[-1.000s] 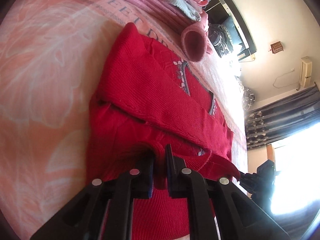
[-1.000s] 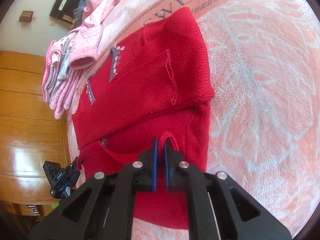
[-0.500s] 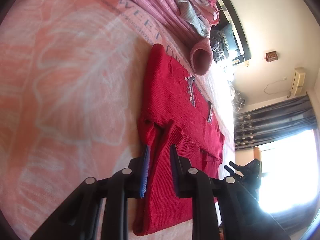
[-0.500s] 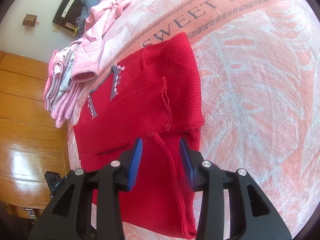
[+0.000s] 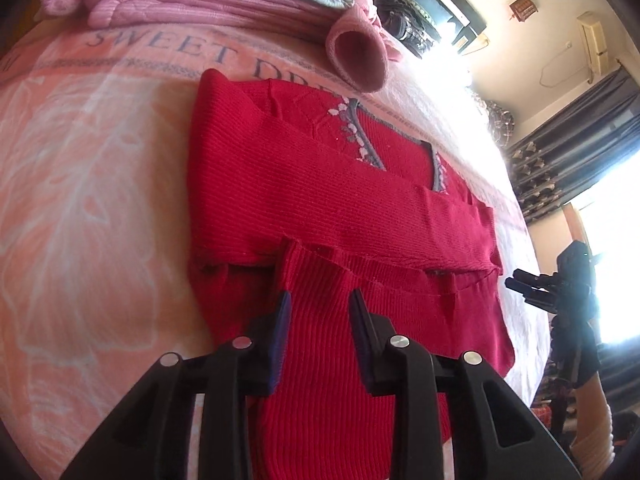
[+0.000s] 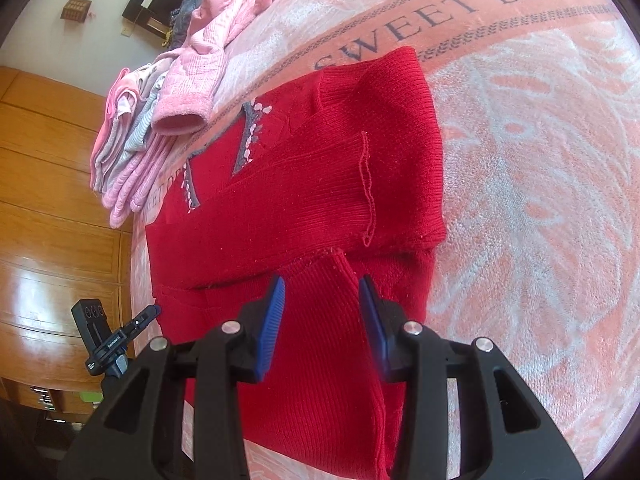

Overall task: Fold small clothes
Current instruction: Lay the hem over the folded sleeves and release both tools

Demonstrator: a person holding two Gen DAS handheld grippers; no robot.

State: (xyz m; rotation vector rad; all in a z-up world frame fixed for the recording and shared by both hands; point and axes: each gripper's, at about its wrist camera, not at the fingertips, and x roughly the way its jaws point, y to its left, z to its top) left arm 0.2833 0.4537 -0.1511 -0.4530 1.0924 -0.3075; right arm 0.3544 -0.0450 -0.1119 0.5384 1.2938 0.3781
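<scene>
Red ribbed knit fills both wrist views: a small red sweater lies flat on a pink blanket printed with grey lettering, its grey-trimmed neckline toward the far side. Both sleeves are already folded across the chest, one band of knit lying crosswise over the body, and the lower hem portion has been brought up so that its edge sits just at that sleeve band. The left gripper hovers low over the near part of the garment with its jaws spread, a raised ridge of fabric standing between them but not pinched. The right gripper is likewise parted, its blue pads either side of a similar ridge, gripping nothing. Judging by this, the sleeve folds are done and the bottom fold looks partly laid; what seems left is to finish or flatten that last fold and set the sweater aside. Beyond the sweater, touching or just past its collar end, a pile of pink clothes waits, some apparently stacked, one pink cuff drooping toward the red knit. Wooden cabinets lie farther out.
</scene>
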